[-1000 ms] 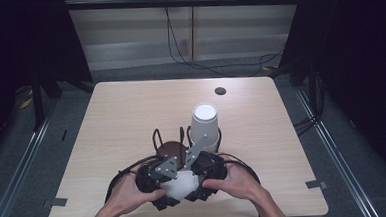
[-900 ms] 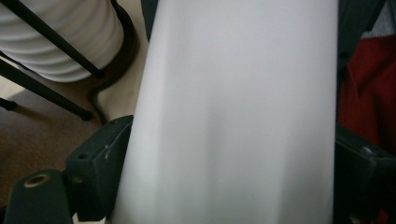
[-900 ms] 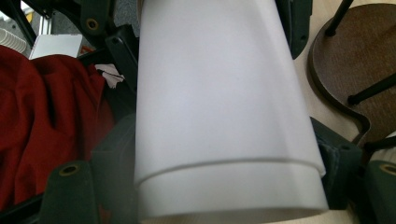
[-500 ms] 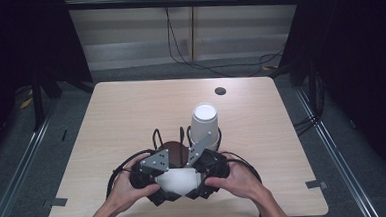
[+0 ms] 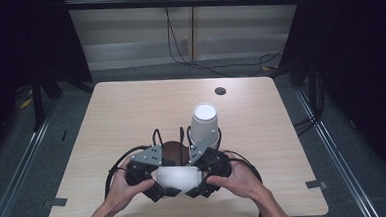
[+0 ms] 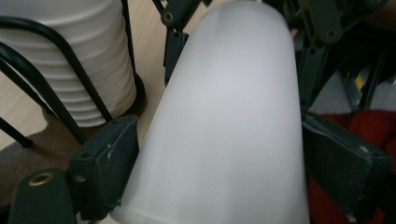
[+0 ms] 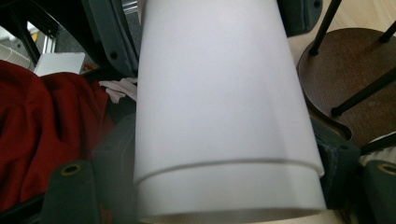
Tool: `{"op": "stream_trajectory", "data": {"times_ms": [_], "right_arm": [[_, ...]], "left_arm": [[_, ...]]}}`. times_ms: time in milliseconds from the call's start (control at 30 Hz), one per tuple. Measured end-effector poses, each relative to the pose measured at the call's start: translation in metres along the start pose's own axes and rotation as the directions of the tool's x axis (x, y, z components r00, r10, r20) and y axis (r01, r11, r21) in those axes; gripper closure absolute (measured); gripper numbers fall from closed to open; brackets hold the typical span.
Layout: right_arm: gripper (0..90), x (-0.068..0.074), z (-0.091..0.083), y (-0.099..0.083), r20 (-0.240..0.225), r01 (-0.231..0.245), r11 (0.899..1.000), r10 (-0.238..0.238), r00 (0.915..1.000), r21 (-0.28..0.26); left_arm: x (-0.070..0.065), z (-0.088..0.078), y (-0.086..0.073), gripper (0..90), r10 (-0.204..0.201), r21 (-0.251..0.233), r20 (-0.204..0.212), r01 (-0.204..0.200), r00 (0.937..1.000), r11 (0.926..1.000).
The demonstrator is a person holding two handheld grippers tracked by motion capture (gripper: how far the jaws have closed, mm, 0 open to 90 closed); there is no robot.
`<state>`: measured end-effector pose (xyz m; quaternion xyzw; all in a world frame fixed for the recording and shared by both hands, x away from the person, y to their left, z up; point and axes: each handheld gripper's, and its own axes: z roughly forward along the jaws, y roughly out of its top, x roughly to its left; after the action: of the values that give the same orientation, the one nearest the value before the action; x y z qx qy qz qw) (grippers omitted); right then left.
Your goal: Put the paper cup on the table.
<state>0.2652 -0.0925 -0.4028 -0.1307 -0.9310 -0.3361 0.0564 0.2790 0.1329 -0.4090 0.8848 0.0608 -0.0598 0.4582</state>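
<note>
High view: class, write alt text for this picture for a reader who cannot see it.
A person's two hands hold a gripper each, the left gripper and right gripper, with white paper cups lying sideways between them at the near edge of a wooden table. Just beyond, a stack of white cups stands upside down in a black wire holder on a dark round base.

light wooden table (image 5: 131, 111), grey floor (image 5: 343, 145), pale panelled wall (image 5: 127, 37) with dangling cables (image 5: 177, 44), dark surroundings
</note>
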Motion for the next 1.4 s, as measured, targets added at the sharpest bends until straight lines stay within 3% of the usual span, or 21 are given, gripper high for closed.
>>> {"op": "stream_trajectory", "data": {"times_ms": [267,567,667,767,967,1267,1400], "right_arm": [[24.7,-0.004,-0.003,-0.004,0.007,-0.019,1.000,0.019,0.9998,-0.004],[24.6,-0.008,-0.014,-0.016,0.027,-0.059,0.998,0.060,0.9978,-0.038],[24.6,-0.008,-0.019,-0.020,0.043,-0.071,0.997,0.073,0.9964,-0.043],[24.5,-0.010,-0.023,-0.025,0.052,-0.081,0.995,0.085,0.9951,-0.063],[24.5,-0.012,-0.031,-0.032,0.060,-0.098,0.988,0.106,0.9926,-0.123],[24.5,-0.013,-0.037,-0.035,0.033,-0.099,0.973,0.108,0.9936,-0.211],[24.6,-0.013,-0.039,-0.035,0.020,-0.093,0.962,0.102,0.9946,-0.256]], "left_arm": [[0.000,-0.011,0.000,15.8,-0.019,-0.084,-0.043,0.015,0.9989,0.9964],[-0.002,-0.026,-0.006,15.8,-0.078,-0.164,-0.089,0.063,0.9929,0.9845],[-0.004,-0.029,-0.014,15.8,-0.087,-0.170,-0.112,0.068,0.9899,0.9832],[-0.001,-0.031,-0.021,15.8,-0.104,-0.156,-0.105,0.087,0.9889,0.9839],[-0.001,-0.038,-0.025,15.8,-0.119,-0.193,-0.109,0.097,0.9868,0.9764],[-0.005,-0.033,-0.027,15.8,-0.110,-0.186,-0.100,0.090,0.9890,0.9784],[-0.005,-0.034,-0.028,15.8,-0.115,-0.207,-0.105,0.092,0.9878,0.9741]]}}
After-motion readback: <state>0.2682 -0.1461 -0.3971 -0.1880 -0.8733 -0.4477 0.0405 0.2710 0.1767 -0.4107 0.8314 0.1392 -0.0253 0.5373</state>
